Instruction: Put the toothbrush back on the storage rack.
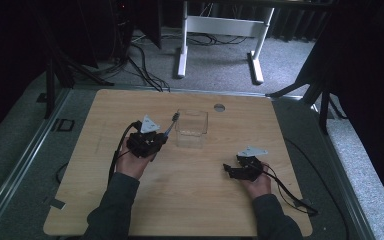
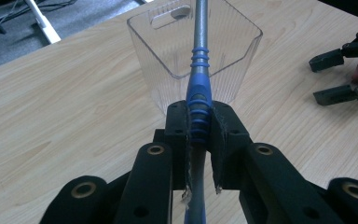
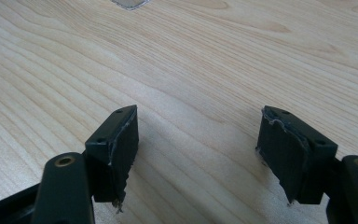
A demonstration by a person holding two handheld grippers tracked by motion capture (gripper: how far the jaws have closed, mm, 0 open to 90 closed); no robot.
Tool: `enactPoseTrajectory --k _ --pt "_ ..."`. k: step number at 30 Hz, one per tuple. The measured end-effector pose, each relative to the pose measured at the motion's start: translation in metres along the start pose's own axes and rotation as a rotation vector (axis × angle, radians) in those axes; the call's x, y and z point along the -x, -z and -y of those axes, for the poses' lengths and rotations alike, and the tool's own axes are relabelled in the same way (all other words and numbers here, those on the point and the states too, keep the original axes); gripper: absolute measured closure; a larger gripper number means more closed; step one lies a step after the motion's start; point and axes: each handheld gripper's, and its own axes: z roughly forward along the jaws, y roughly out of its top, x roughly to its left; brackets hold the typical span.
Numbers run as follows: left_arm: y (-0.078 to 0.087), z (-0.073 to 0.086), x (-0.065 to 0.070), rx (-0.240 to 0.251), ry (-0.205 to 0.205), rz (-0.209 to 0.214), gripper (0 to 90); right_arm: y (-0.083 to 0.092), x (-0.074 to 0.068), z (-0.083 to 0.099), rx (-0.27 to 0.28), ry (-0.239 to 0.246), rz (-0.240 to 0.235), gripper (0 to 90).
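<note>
Left gripper (image 2: 199, 128): clamped on the blue-and-grey tool (image 2: 199, 88); both pads press its ribbed blue grip from either side.
Tool position: held above the tabletop, its grey shaft running forward from the jaws toward the clear container (image 2: 196, 51); the far tip is cut off at the top of the left gripper view. In the high view the tool (image 1: 171, 125) slants up from the gripper (image 1: 155, 140) to the container's left wall.
Tool to container: whether the shaft touches the rim or passes inside cannot be told.
Clear container: upright and open-topped, with a slot handle in the far wall; it stands in the middle of the far half of the table (image 1: 190, 200), with the round grommet (image 1: 219, 107) just beyond it.
Right gripper (image 3: 198, 154): jaws stand wide apart with nothing between them, bare wood below. In the high view it (image 1: 232, 170) sits low over the right near part of the table, pointing left.
Gap between grippers: well apart, with bare tabletop between them.
Table edges: the container is well clear of the far edge; both grippers are well inside the side edges.
Open room: broad bare wood to the left of the left hand (image 1: 132, 162), along the near edge, and to the right of the container.
Cables: one trails from each gripper toward the near side; the right one (image 1: 285, 192) loops off the table's right near corner.
</note>
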Motion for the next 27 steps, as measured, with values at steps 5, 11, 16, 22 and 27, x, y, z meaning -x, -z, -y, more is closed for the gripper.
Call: enactPoseTrajectory --k 5,11,16,22,27 --pt "-0.001 -0.002 0.0 0.007 0.008 0.007 78.5 0.0 0.0 0.0 0.0 0.001 0.0 28.5" --pt "-0.003 -0.007 0.001 0.017 0.005 0.012 78.5 0.0 0.0 0.0 -0.001 0.001 -0.001 28.5" --pt "-0.003 -0.01 0.002 0.023 0.001 0.013 78.5 0.0 0.0 0.0 -0.001 0.001 -0.001 28.5" --pt "-0.003 -0.014 0.001 0.038 0.006 0.022 78.4 0.0 0.0 0.0 0.0 0.001 -0.001 28.5" --pt "-0.003 -0.017 0.001 0.046 0.008 0.026 78.4 0.0 0.0 0.0 0.0 0.0 -0.002 28.5"
